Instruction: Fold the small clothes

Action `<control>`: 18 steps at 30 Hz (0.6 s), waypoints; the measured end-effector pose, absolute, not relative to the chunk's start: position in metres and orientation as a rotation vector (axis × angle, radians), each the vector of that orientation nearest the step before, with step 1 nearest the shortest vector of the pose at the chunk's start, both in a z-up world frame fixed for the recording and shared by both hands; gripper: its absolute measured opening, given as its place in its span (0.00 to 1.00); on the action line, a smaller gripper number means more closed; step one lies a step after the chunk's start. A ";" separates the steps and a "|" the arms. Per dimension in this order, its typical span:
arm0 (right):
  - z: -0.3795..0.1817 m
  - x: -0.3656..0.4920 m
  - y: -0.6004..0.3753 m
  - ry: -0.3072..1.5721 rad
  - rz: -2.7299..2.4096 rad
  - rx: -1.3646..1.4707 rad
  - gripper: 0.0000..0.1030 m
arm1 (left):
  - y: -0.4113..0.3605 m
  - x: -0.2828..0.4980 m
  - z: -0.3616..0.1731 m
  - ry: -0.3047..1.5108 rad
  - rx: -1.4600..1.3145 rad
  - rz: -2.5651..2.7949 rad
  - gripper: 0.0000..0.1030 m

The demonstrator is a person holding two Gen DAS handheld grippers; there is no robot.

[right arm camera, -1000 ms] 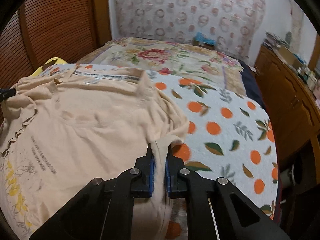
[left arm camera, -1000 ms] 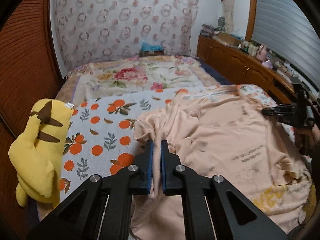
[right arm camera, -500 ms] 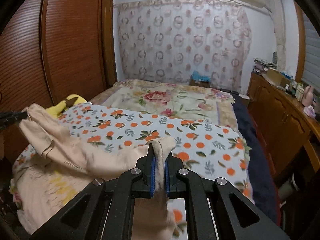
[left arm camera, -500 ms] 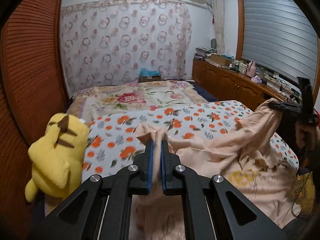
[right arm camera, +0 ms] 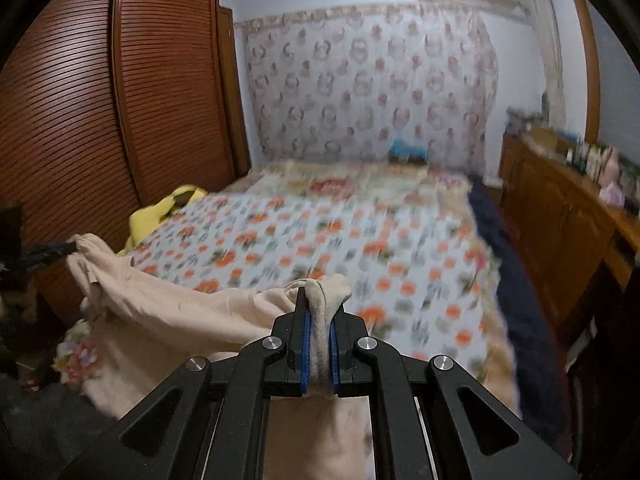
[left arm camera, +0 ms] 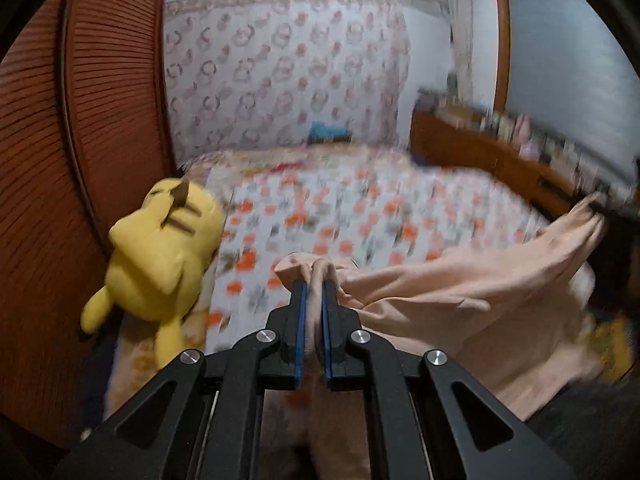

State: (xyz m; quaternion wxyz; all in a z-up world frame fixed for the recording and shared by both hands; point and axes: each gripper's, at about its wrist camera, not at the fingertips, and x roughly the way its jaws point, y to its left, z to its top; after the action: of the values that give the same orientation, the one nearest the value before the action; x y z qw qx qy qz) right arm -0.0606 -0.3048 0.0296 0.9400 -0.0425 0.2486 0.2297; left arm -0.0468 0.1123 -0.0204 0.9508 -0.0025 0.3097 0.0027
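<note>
A peach T-shirt (left arm camera: 460,296) hangs stretched between my two grippers at the near end of the bed, off the orange-print blanket. My left gripper (left arm camera: 313,286) is shut on one bunched corner of the shirt. My right gripper (right arm camera: 319,296) is shut on the other corner, with the peach T-shirt (right arm camera: 192,312) sagging away to its left. Each gripper shows small in the other's view: the right gripper (left arm camera: 612,200) at the far right edge, the left gripper (right arm camera: 52,250) at the far left. The shirt's lower part with a yellow print droops below.
A yellow plush toy (left arm camera: 160,256) lies at the bed's left edge by the brown louvred wardrobe (right arm camera: 100,120). The orange-print blanket (right arm camera: 340,240) covers the near bed. A wooden dresser (right arm camera: 568,216) with clutter runs along the right wall.
Both grippers have pulled back toward the foot of the bed and risen, lifting the shirt off the blanket; it lay spread flat before and now hangs between them.
</note>
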 end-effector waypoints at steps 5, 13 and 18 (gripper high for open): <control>-0.017 -0.072 -0.316 0.666 0.459 -0.086 0.07 | 0.108 -0.041 -0.060 0.738 -0.009 -0.008 0.08; -0.045 -0.065 -0.327 0.735 0.402 -0.083 0.07 | 0.103 -0.039 -0.071 0.771 -0.008 -0.016 0.16; -0.027 -0.060 -0.322 0.697 0.411 -0.121 0.24 | 0.105 -0.039 -0.064 0.749 -0.010 -0.027 0.47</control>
State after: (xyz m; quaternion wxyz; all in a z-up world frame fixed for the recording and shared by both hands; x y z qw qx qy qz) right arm -0.0597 -0.3224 -0.0266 0.9175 -0.0590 0.3390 0.1996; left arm -0.0387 0.1052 -0.0637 0.9305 -0.0049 0.3660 -0.0132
